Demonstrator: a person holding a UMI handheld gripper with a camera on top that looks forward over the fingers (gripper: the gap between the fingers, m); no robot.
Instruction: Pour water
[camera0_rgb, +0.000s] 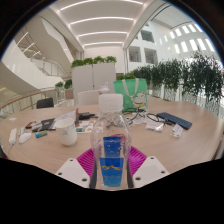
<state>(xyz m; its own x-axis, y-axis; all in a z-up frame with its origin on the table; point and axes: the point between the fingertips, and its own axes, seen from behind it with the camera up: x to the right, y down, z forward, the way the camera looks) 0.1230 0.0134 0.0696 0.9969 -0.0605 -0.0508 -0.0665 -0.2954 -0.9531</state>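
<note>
Water bottle (113, 150) at lower centre of frame, upright, long axis vertical, blue label low on its body. Gripper (113, 166) clamped on it: both magenta pads (91, 163) press its sides. White cup (66, 128) stands on the table (190, 140) left of centre, ahead and left of the bottle, well apart. Judgement: pouring needs a carry left, then a tilt over the cup.

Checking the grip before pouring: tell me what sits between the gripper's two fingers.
In the gripper view, a clear water bottle with a blue label stands between the pink-padded fingers, which press on it.
</note>
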